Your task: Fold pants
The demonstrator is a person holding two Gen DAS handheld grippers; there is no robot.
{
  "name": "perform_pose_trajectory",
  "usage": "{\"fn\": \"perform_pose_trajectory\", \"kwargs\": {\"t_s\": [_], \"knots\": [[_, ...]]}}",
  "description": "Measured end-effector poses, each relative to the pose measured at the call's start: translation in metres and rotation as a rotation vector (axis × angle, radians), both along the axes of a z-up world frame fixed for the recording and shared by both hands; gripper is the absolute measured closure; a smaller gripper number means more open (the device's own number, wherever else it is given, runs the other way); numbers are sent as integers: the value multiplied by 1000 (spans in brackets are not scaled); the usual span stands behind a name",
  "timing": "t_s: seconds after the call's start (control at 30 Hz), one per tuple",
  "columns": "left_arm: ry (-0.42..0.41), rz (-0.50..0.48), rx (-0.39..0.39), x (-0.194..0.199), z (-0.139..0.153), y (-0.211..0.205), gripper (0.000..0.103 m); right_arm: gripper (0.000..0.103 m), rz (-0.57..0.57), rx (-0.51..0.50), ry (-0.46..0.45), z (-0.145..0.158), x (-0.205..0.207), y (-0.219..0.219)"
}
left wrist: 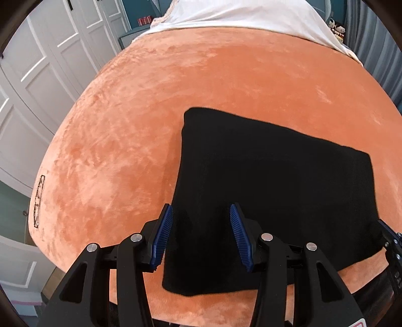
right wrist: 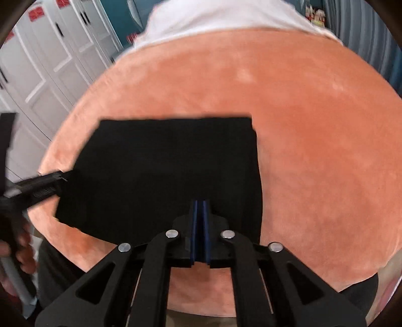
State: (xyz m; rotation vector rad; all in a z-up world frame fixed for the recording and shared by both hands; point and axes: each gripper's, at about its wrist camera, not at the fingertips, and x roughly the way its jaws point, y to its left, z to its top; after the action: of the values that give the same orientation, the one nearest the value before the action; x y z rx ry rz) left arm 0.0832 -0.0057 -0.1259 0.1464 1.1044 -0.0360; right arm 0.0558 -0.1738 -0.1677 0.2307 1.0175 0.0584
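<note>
Black pants (left wrist: 271,191) lie folded into a flat rectangle on an orange plush bed cover (left wrist: 130,130). My left gripper (left wrist: 202,213) is open, its blue pads spread above the near left part of the pants, holding nothing. In the right wrist view the pants (right wrist: 163,173) fill the middle left. My right gripper (right wrist: 200,205) has its blue pads pressed together over the near edge of the pants; whether cloth is between them is hidden. The left gripper (right wrist: 60,176) shows at the left edge, the right gripper (left wrist: 387,234) at the left view's right edge.
The orange cover (right wrist: 314,151) spreads wide on all sides of the pants. A white sheet (left wrist: 241,17) lies at the far end. White panelled wardrobe doors (left wrist: 37,75) stand to the left. A grey curtain (right wrist: 371,42) hangs at the far right.
</note>
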Motion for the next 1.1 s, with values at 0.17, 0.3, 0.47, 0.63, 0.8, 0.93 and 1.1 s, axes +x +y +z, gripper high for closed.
{"fn": "perform_pose_trajectory", "kwargs": {"t_s": [0.17,0.3,0.47,0.63,0.8,0.93,1.1], "knots": [[-63,-8,14,-15,20,-6,57,103,-23,-10,44,-31,-5,-7],[-125,-22,31,-30,41,-11,57,103,-18,-42,46,-31,-8,-3],[-163,-25,27,-40,59,-12,57,103,-28,-18,42,-29,-6,-5],[-158,-19,36,-44,60,-12,57,103,-57,57,48,-27,-10,-16],[-134,-12,45,-46,55,-10,57,98,-23,37,13,-6,-21,-4],[-124,-13,39,-49,55,-10,57,101,1,0,47,-20,-25,3],[-125,-13,48,-51,54,-8,57,103,-45,98,73,-39,-23,-14]]}}
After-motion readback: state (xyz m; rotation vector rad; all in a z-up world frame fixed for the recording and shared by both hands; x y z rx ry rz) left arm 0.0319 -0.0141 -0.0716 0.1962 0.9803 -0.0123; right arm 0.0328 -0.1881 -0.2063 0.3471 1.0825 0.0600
